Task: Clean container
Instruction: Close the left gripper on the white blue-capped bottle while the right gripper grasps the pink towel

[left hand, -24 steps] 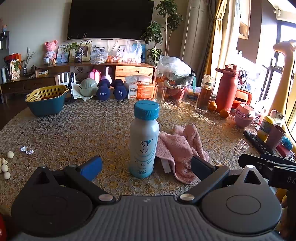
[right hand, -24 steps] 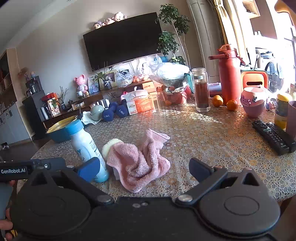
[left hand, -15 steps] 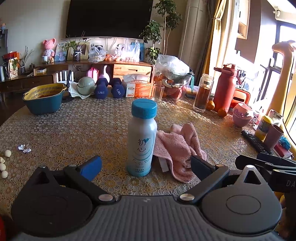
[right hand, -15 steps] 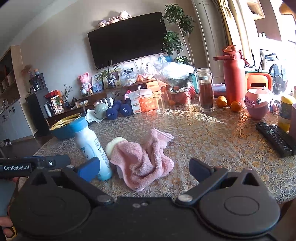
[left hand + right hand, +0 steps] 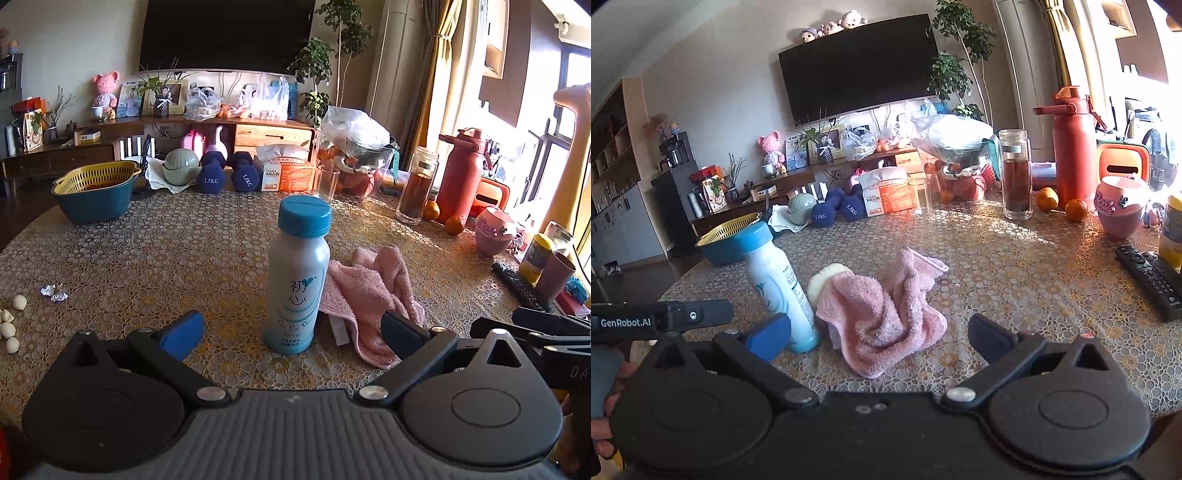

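A pale bottle with a blue cap [image 5: 297, 280] stands upright on the patterned table, straight ahead of my left gripper [image 5: 291, 330], which is open with the bottle base just beyond its fingertips. A crumpled pink towel [image 5: 369, 295] lies against the bottle's right side. In the right wrist view the same bottle [image 5: 779, 284] leans at the left and the pink towel [image 5: 882, 314] lies directly ahead of my right gripper [image 5: 879, 334], also open and holding nothing. A pale round pad [image 5: 827, 278] peeks from under the towel.
At the far left stands a blue basin with a yellow strainer [image 5: 94, 192]. Dumbbells [image 5: 225, 177], a tissue box, a glass jar [image 5: 417, 184], a red flask [image 5: 461, 177], oranges and a pink cup line the back. Remotes [image 5: 1148, 277] lie at right; small white balls [image 5: 11, 321] at left.
Both grippers have edged forward a little toward the bottle and towel, which look slightly larger. Nothing on the table has moved and both stay open.
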Demonstrator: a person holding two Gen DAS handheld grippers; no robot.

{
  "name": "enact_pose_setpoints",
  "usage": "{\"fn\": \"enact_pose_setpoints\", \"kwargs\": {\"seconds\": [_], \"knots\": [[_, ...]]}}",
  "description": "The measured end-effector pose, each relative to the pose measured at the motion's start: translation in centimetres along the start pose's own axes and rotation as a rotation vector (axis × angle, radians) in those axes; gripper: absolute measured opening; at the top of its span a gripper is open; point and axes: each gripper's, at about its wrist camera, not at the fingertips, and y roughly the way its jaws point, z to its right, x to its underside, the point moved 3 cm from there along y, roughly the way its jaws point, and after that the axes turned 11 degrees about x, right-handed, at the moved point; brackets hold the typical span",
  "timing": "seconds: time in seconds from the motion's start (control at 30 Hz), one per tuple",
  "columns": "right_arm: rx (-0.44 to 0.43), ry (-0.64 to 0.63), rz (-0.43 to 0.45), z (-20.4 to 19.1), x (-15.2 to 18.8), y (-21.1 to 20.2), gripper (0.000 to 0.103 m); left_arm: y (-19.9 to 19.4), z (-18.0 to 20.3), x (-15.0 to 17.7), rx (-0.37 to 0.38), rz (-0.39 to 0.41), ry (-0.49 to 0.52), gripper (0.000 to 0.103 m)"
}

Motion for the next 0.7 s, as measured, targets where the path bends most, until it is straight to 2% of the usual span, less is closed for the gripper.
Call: {"fn": "enact_pose_setpoints", "kwargs": {"seconds": [0.33, 0.57, 0.7], "knots": [[-0.024, -0.057, -0.025, -0.6, -0.8, 3.2, 0.102, 1.1, -0.7, -2.3, 0.0, 0.034, 0.007, 0.103], [-0.016, -0.094, -0.061, -1.0, -0.3, 6.3, 0.102, 2.5, -0.1, -3.7, 0.01, 0.052, 0.102, 0.103], [-0.008, -0.111, -0.094, -1.0, 0.2, 8.6, 0.102, 3.4, -0.3, -4.4, 0.008, 0.054, 0.124, 0.103]]}}
